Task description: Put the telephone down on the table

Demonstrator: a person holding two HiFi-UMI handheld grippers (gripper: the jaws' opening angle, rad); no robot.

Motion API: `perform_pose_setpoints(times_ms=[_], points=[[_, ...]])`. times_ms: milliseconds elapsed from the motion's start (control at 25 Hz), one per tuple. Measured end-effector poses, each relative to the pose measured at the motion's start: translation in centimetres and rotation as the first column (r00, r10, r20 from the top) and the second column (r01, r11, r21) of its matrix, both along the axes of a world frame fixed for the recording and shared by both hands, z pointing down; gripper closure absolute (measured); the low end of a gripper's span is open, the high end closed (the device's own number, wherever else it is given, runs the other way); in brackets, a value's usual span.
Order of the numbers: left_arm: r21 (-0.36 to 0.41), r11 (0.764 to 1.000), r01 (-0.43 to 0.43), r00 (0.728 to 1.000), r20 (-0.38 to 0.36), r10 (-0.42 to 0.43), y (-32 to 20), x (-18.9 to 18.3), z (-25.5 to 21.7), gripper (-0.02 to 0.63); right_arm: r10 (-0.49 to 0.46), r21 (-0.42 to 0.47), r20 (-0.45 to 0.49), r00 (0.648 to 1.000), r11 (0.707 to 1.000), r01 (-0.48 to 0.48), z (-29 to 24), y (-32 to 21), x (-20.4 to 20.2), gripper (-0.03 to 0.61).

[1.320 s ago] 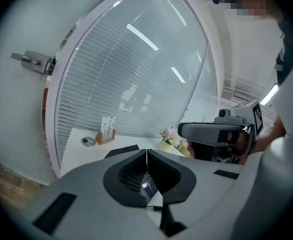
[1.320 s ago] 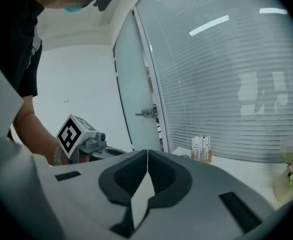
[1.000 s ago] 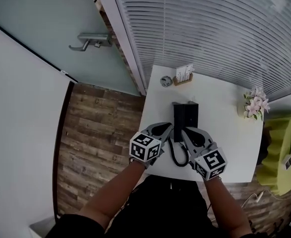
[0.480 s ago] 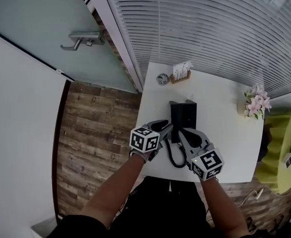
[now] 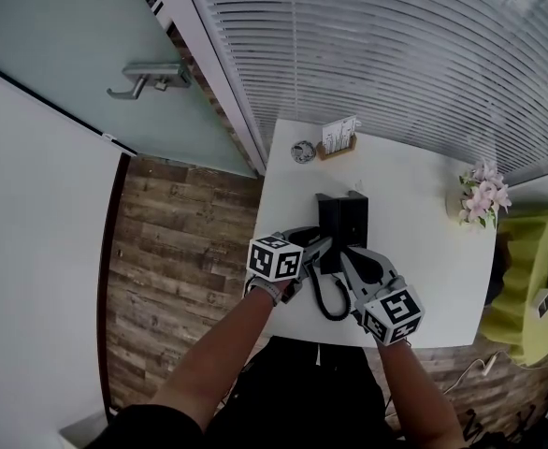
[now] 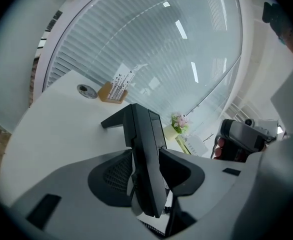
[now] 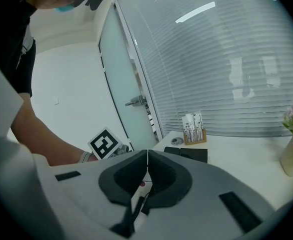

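Note:
The black telephone (image 5: 341, 223) lies on the white table (image 5: 414, 251), and its coiled cord (image 5: 323, 297) loops toward the near edge. My left gripper (image 5: 321, 245) is at the phone's near left side. In the left gripper view the phone's edge (image 6: 141, 129) stands between the jaws of that gripper (image 6: 146, 152). The jaws have just been opening, and a gap shows beside the phone. My right gripper (image 5: 348, 252) is at the phone's near right corner. Its jaws (image 7: 147, 156) meet at the tips, and the phone (image 7: 189, 154) lies just beyond them.
A wooden card holder (image 5: 339, 139) and a small round object (image 5: 301, 152) sit at the table's far left corner. Pink flowers (image 5: 481, 197) stand at the right edge, next to a yellow-green chair (image 5: 531, 279). A glass door with a handle (image 5: 149, 75) is on the left, above the wooden floor.
Both grippers have sunk a little toward the table at the phone's near end. The left gripper's jaws have parted around the phone's edge.

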State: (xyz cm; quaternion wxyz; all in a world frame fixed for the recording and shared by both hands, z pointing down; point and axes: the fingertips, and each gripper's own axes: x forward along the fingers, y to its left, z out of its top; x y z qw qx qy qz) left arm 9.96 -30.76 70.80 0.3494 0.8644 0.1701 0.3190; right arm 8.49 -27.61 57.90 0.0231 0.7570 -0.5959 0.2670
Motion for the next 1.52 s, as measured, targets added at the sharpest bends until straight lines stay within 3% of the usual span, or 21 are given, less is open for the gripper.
perform_pose_setpoints(times_ms=[280,440,800,1520], points=[[-0.026,0.999,0.025,1.000,0.003,-0.025,-0.4,0.7,0.5,0.459,0.021,-0.005,0.006,1.000,1.000,-0.021,0.2,1.1,0.1,0.555],[-0.052,0.998,0.034,0.999,-0.006,-0.034,-0.3,0.5,0.3,0.506,0.020,-0.006,-0.002,1.000,1.000,-0.020,-0.1,1.3,-0.1,0.555],[-0.098,0.994,0.052,0.999,0.015,-0.051,-0.1,0.0,-0.6,0.529,0.033,-0.003,-0.015,0.999,0.999,-0.033,-0.9,1.9,-0.1,0.555],[-0.028,1.000,0.005,0.994,-0.107,-0.008,1.9,-3.1,-9.1,0.537,0.034,0.000,-0.111,0.993,0.999,-0.034,-5.7,4.2,-2.1,0.555]])
